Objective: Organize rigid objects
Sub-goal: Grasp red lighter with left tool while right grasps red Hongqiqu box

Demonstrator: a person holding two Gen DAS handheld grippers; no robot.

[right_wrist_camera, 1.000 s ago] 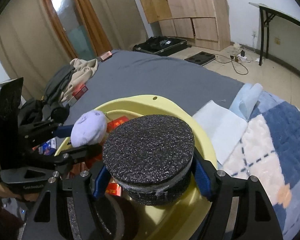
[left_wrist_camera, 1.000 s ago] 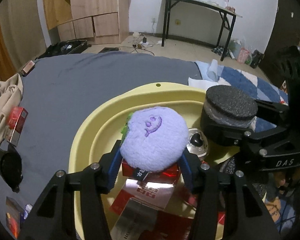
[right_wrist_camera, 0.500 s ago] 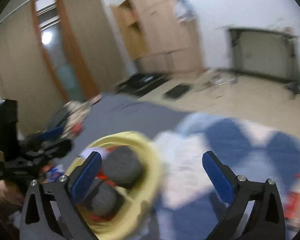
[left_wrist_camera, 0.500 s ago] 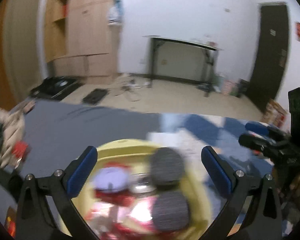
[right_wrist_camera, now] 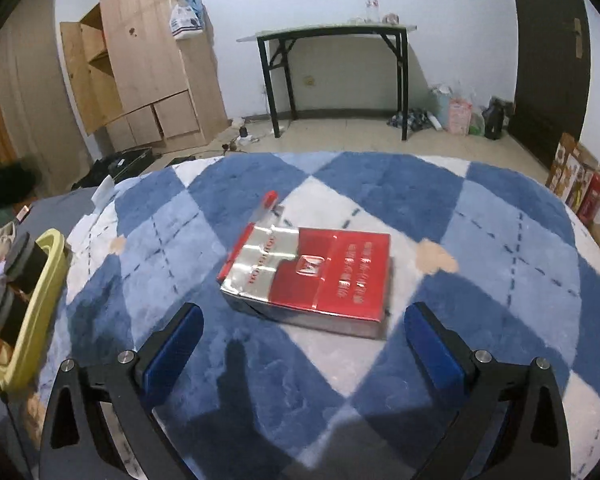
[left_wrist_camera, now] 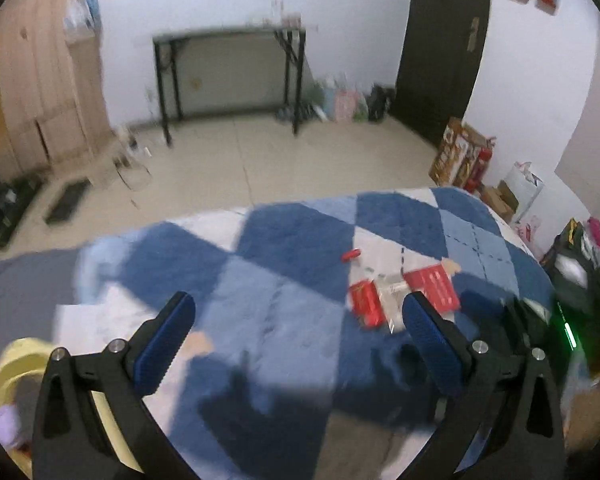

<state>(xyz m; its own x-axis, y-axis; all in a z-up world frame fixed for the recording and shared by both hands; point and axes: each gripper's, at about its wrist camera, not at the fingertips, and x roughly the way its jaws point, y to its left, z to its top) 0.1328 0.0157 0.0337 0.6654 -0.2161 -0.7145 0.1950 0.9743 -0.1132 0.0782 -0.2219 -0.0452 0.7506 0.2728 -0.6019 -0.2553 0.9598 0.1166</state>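
Now both cameras face the blue-and-white checked blanket [right_wrist_camera: 480, 240] rather than the yellow basin [right_wrist_camera: 40, 304], which a second ago filled both views and sits at the left edge in each. At that earlier point the left gripper [left_wrist_camera: 296, 340] clamped a purple plush ball and the right gripper [right_wrist_camera: 300, 344] clamped a black foam disc over the basin. Both items are now deposited: black discs [right_wrist_camera: 24, 256] show inside the basin, and a purple patch [left_wrist_camera: 6, 420] shows at its rim in the left view. Judged from this, one deposit cycle is complete and the next pick is being approached.

Remaining items lie on the blanket: a red-and-silver carton [right_wrist_camera: 312, 276], with a red-capped pen [right_wrist_camera: 266, 204] just behind it.

Both grippers stand fully spread and empty, touching nothing. The carton lies just ahead of the right gripper's fingertips.
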